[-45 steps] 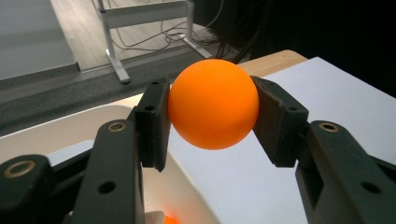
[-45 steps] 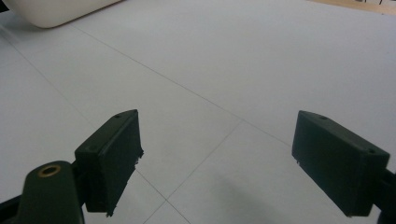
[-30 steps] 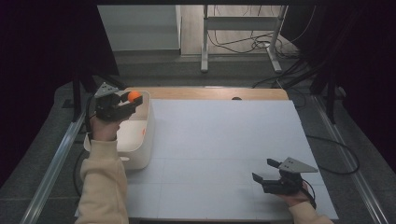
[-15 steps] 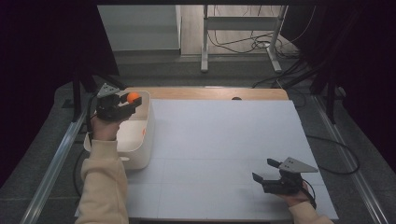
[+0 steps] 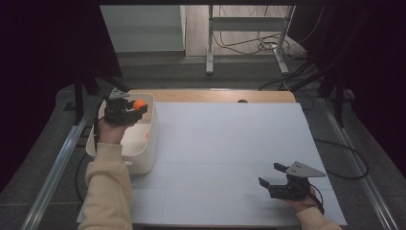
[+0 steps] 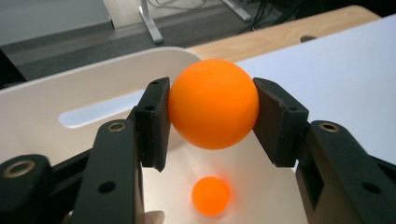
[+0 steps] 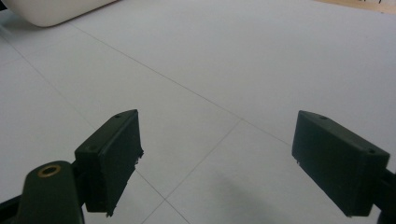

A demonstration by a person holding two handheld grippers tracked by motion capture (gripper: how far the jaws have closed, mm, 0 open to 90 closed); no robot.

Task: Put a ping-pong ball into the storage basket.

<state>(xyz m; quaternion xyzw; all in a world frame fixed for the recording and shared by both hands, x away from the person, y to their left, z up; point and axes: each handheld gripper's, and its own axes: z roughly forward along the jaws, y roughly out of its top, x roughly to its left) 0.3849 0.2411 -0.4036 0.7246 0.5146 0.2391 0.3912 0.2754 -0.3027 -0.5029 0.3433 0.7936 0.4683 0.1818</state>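
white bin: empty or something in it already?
Not empty. One orange ball lies on the white bin floor, below the ball clamped in the left gripper.

Left gripper (image 5: 139,106) grips an orange ball (image 5: 139,104) over the white bin (image 5: 146,158); right gripper (image 5: 271,175) rests open-jawed on the bench (image 5: 230,143).

No legible text, label, brand, number or sign on any surface in the three views.
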